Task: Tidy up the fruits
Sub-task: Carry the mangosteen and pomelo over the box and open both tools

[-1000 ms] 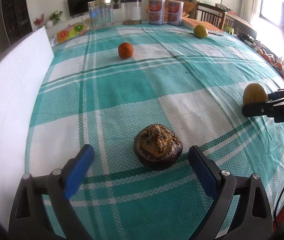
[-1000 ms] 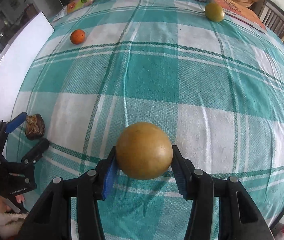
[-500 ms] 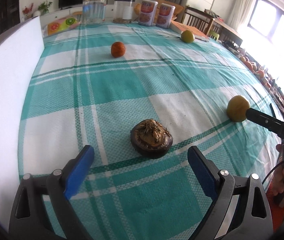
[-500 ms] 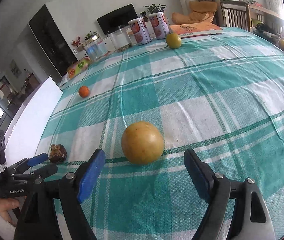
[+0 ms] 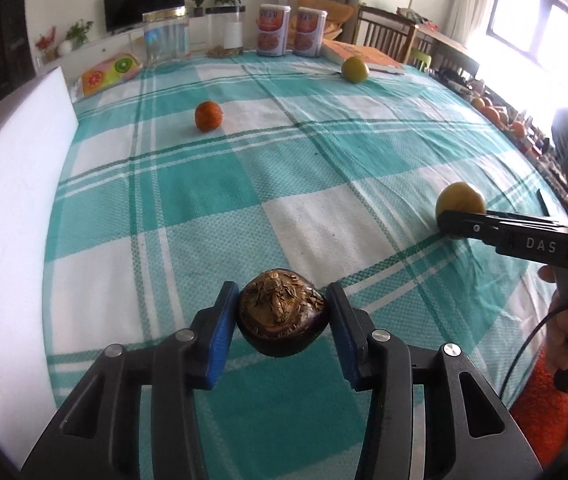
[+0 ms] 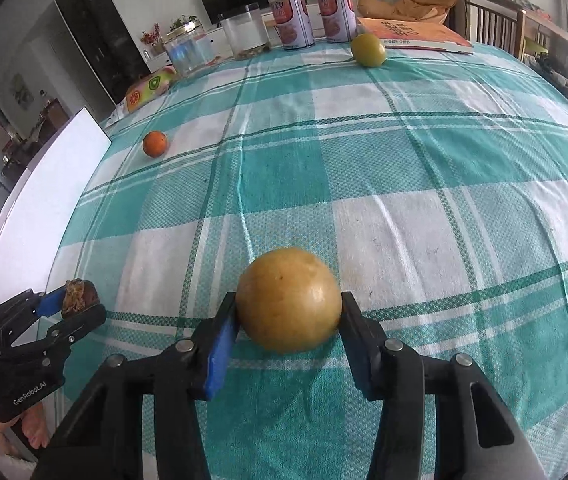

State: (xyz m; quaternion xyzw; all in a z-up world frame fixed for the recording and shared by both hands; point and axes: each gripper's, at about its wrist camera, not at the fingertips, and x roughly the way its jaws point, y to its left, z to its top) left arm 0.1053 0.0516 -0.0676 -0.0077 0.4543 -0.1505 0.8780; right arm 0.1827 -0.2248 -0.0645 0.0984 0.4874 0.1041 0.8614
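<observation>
The tablecloth (image 5: 323, 184) is woven cloth, matt, with a coarse visible weave and a few soft creases. The dark fruit (image 5: 282, 314) has a glossy, smooth purple skin below and a rough, dry, flaky brown top. The yellow fruit (image 6: 288, 299) is smooth with a dull sheen and small specks. The orange (image 5: 208, 115) looks matt and finely pitted. Both the left gripper (image 5: 282, 320) and the right gripper (image 6: 288, 328) are matt black plastic with blue pads (image 5: 222, 332) and shiny metal rivets. The jar (image 5: 164, 36) is clear and glossy, and the two cans (image 6: 311, 14) carry glossy printed labels.
</observation>
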